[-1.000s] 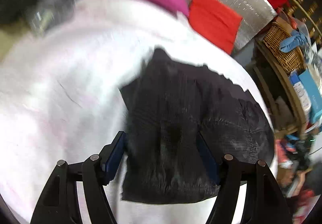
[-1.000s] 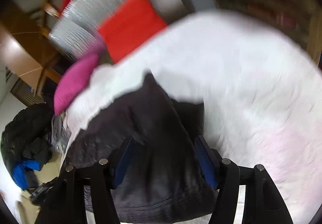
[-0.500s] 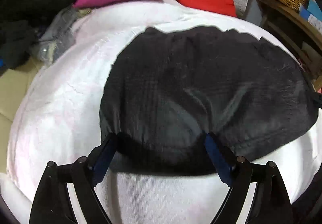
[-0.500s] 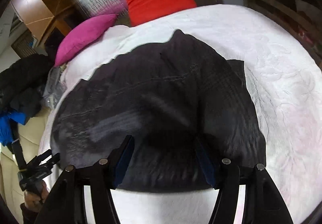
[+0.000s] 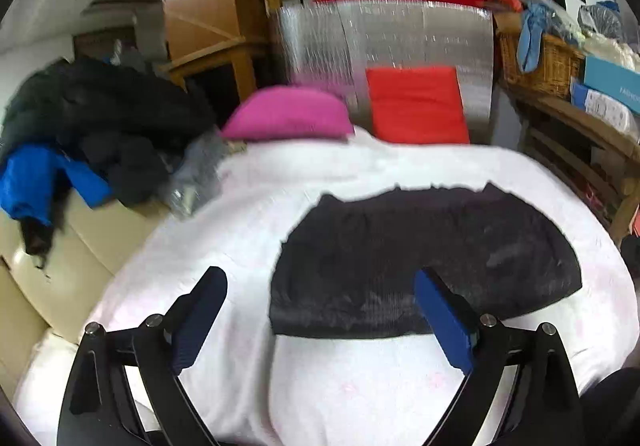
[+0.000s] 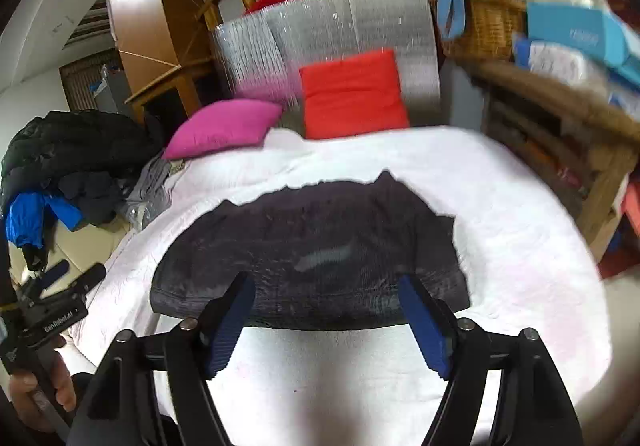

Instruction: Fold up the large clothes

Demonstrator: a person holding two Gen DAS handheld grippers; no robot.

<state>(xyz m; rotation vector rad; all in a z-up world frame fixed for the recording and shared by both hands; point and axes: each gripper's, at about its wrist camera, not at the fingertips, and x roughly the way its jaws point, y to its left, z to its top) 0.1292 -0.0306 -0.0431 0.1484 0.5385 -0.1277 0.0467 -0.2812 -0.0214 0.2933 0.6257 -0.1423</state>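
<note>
Both grippers hang above the near edge of a bed with their jaws spread wide and nothing between the blue pads; each has just been opening. The left gripper sits over the white bedspread, close to the left end of the black garment. The right gripper sits over the garment's near hem, apart from the cloth. The garment lies folded flat in a wide dark band across the middle of the bedspread, touched by neither gripper. Beyond it, a pink pillow and a red cushion rest at the head of the bed against a silver panel. A pile of dark clothes lies on the left.
</note>
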